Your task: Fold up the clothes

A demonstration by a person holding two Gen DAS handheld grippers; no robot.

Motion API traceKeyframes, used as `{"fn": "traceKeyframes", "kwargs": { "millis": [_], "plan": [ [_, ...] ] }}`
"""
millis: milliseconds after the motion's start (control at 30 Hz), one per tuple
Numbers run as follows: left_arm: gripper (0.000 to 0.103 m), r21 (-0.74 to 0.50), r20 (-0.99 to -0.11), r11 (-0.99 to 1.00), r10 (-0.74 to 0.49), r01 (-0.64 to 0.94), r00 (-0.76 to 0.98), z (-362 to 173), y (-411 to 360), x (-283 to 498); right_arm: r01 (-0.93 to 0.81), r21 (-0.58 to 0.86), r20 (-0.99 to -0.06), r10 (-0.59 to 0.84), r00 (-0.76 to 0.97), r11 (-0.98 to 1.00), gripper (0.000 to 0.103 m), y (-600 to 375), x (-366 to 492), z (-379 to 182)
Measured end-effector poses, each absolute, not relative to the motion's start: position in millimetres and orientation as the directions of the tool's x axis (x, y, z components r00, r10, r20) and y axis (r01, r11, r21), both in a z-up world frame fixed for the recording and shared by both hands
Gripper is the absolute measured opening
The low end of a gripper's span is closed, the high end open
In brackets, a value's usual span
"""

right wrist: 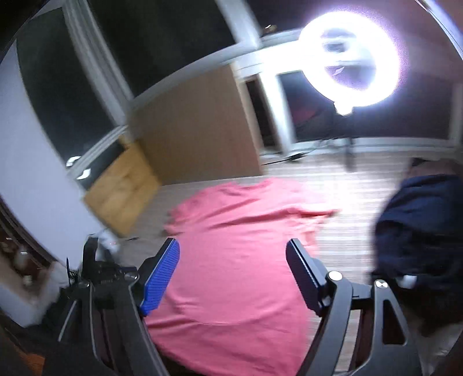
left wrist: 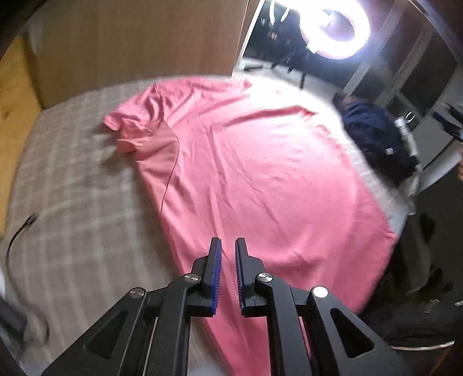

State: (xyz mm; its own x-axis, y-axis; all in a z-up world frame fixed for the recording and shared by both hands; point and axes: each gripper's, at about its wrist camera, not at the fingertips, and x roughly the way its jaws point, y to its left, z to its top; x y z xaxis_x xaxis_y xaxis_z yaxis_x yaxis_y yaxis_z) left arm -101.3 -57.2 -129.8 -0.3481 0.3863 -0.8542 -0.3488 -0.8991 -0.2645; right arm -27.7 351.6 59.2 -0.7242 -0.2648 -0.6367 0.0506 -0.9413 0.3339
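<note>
At the bottom centre of the left wrist view, the left gripper (left wrist: pixel 228 245) had its jaws nearly together, a narrow slit showing between the blue pads (left wrist: pixel 215 260). Nothing sat in that slit — the pink cloth seen through it lay below on the bed. The jaws hung over the near end of the pink T-shirt (left wrist: pixel 260 173), without any visible contact.

In the right wrist view the right gripper (right wrist: pixel 231 254) filled the lower part of the frame with its jaws spread wide, one blue ribbed pad (right wrist: pixel 160 274) at lower left and the other finger's dark back at lower right. The gap between them held nothing; the same pink T-shirt (right wrist: pixel 231 245) showed through it, spread out flat underneath.

The shirt lay across the pale checked bedcover (left wrist: pixel 72 188), running from the lower centre up toward the upper middle of the left view, with one short sleeve (left wrist: pixel 124 130) bunched at its left edge. A thin dark cable (left wrist: pixel 17 234) curled on the cover at the far left.

Further off, a dark navy garment (left wrist: pixel 376 138) was heaped at the right edge of the bed. Behind the bed stood a brown wooden panel (left wrist: pixel 139 43) — and at upper right a lit ring light (left wrist: pixel 335 26) glared, blurring what was around it.
</note>
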Motion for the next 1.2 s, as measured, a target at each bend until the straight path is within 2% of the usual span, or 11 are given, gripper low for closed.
{"fn": "traceKeyframes", "kwargs": {
  "millis": [133, 167, 233, 400, 467, 533, 600, 700, 933, 1167, 1200],
  "plan": [
    [0.009, -0.264, -0.888, -0.918, 0.351, -0.296, -0.297, -169.5, -47.6, -136.4, -0.019, 0.342, -0.695, -0.239, -0.678, -0.939, 0.075, 383.5, -31.3, 21.2],
    [0.011, -0.241, -0.9, -0.924, 0.327, -0.296, -0.289, -176.1, -45.8, -139.1, -0.026, 0.355, -0.705, -0.249, -0.664, -0.935, 0.075, 391.0, -35.4, 11.2],
    [0.004, -0.115, -0.927, -0.95, 0.208, -0.29, -0.313, -184.7, -50.7, -135.0, -0.027, 0.384, -0.725, -0.283, -0.628, -0.923, 0.075, 403.0, -49.2, -11.0],
    [0.002, -0.047, -0.942, -0.984, 0.102, -0.174, -0.321, -169.6, -74.2, -135.5, 0.062, 0.361, -0.76, -0.332, -0.558, -0.931, 0.075, 399.8, -94.2, -43.5],
    [0.007, -0.047, -0.929, -0.985, 0.104, -0.167, -0.356, -154.3, -70.4, -147.9, 0.091, 0.343, -0.768, -0.335, -0.546, -0.935, 0.075, 397.6, -119.5, -56.3],
    [0.022, -0.024, -0.917, -0.986, 0.088, -0.166, -0.389, -139.8, -60.5, -171.5, 0.116, 0.336, -0.775, -0.345, -0.529, -0.935, 0.075, 395.0, -145.8, -69.4],
    [0.029, -0.019, -0.902, -0.987, 0.087, -0.161, -0.424, -128.9, -55.3, -199.1, 0.157, 0.313, -0.783, -0.348, -0.515, -0.937, 0.075, 387.6, -174.7, -79.2],
    [0.032, -0.05, -0.877, -0.988, 0.113, -0.145, -0.468, -119.8, -61.1, -249.6, 0.207, 0.223, -0.795, -0.301, -0.527, -0.952, 0.075, 380.2, -215.5, -88.0],
    [0.036, 0.023, -0.883, -0.993, 0.033, -0.114, -0.468, -145.9, -72.0, -350.8, 0.225, 0.161, -0.778, -0.264, -0.57, -0.961, 0.075, 384.7, -306.9, -101.3],
    [0.036, 0.105, -0.917, -0.976, -0.019, -0.193, -0.399, -178.3, -64.9, -365.7, 0.213, 0.077, -0.808, -0.186, -0.559, -0.974, 0.075, 385.8, -372.4, -137.7],
    [0.03, 0.093, -0.918, -0.975, -0.006, -0.2, -0.396, -178.9, -66.1, -365.0, 0.207, 0.086, -0.812, -0.189, -0.552, -0.975, 0.075, 386.9, -377.7, -142.5]
  ]
}}
